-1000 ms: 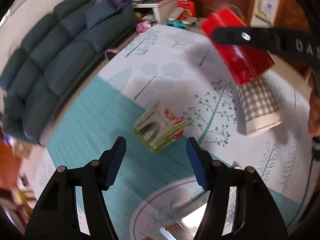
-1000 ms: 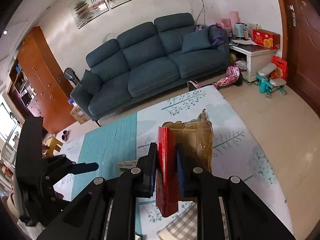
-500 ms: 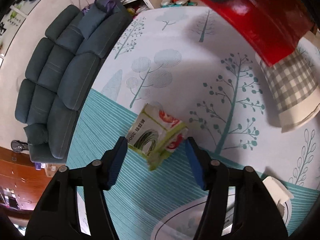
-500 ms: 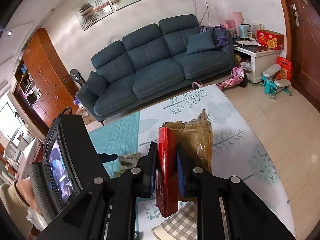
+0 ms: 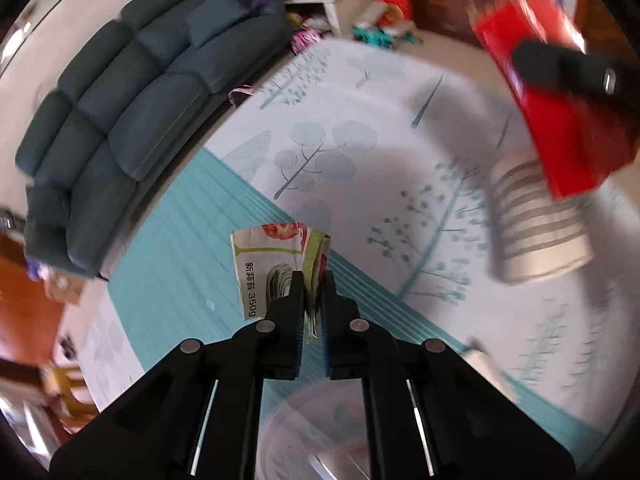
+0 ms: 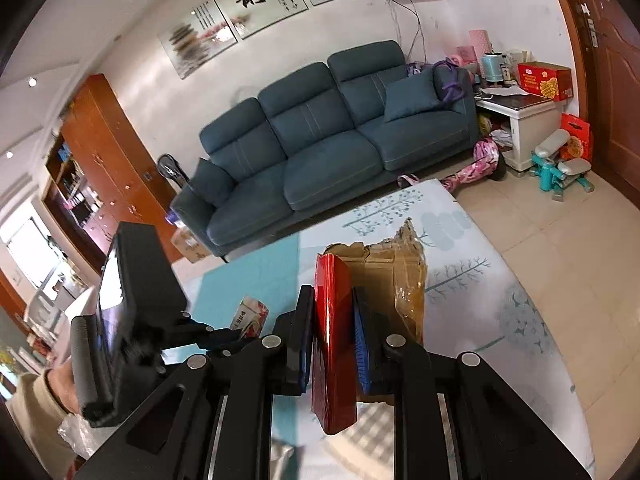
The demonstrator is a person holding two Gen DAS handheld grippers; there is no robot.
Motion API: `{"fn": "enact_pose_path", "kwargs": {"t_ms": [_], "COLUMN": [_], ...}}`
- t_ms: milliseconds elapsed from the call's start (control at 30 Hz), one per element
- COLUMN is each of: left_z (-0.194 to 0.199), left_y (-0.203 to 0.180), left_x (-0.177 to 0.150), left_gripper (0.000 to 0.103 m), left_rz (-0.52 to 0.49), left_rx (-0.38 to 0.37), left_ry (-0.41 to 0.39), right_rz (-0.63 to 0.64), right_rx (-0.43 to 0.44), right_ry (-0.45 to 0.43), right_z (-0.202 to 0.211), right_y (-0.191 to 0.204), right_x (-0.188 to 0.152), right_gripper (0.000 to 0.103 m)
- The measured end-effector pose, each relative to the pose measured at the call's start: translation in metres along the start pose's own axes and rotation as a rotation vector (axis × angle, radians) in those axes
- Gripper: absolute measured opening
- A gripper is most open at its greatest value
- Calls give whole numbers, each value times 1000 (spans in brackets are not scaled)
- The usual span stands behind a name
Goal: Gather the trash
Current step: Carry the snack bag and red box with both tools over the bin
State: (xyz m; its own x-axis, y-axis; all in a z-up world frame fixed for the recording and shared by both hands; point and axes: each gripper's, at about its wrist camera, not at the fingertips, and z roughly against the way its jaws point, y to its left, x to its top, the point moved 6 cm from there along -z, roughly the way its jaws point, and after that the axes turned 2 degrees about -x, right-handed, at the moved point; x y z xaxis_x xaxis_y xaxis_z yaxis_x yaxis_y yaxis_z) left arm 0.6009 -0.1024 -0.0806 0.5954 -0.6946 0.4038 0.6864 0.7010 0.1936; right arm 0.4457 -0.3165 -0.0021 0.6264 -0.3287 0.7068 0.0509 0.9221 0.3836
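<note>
Left gripper has just pinched the veggie packet mid-frame (right gripper clamps the red box), so it's ready to bin.

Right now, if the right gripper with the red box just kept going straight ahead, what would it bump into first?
Probably the torn cardboard box just beyond the red box held in the right gripper; the sofa lies farther back. Depth is hard to judge.
</note>
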Motion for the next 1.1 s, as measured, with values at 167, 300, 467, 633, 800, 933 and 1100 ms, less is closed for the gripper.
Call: {"fn": "enact_pose_path", "kwargs": {"t_ms": [167,300,467,633,800,933,1100], "left_z": [64,123,186,224,236,229,210], "left_y": [-16,-54,-118,-179,-232,-281,-324], "left_x": [-30,-72,-133,-192,-254,-300,-349], "left_gripper": [5,5,5,5,5,5,5], "left_rz": [110,178,199,224,372,346,308], "left_rx": [-55,-140,-230,-291,-497,-581,-586], "left_ry": [-30,-40,-53,-75,-27,39,86], "right_rz": [-20,-22,-29,-47,-89,-152,-257], "right_rx": [51,83,111,101,62,34,-15], "right_ry": [15,59,91,113,165,237,322], "right_z": [62,121,201,278,331,347,332], "right_y": [13,27,44,53,50,40,11], "right_x": [-20,-58,-118,-187,-269,-344,-421], "right_gripper": [18,18,18,18,18,18,18]}}
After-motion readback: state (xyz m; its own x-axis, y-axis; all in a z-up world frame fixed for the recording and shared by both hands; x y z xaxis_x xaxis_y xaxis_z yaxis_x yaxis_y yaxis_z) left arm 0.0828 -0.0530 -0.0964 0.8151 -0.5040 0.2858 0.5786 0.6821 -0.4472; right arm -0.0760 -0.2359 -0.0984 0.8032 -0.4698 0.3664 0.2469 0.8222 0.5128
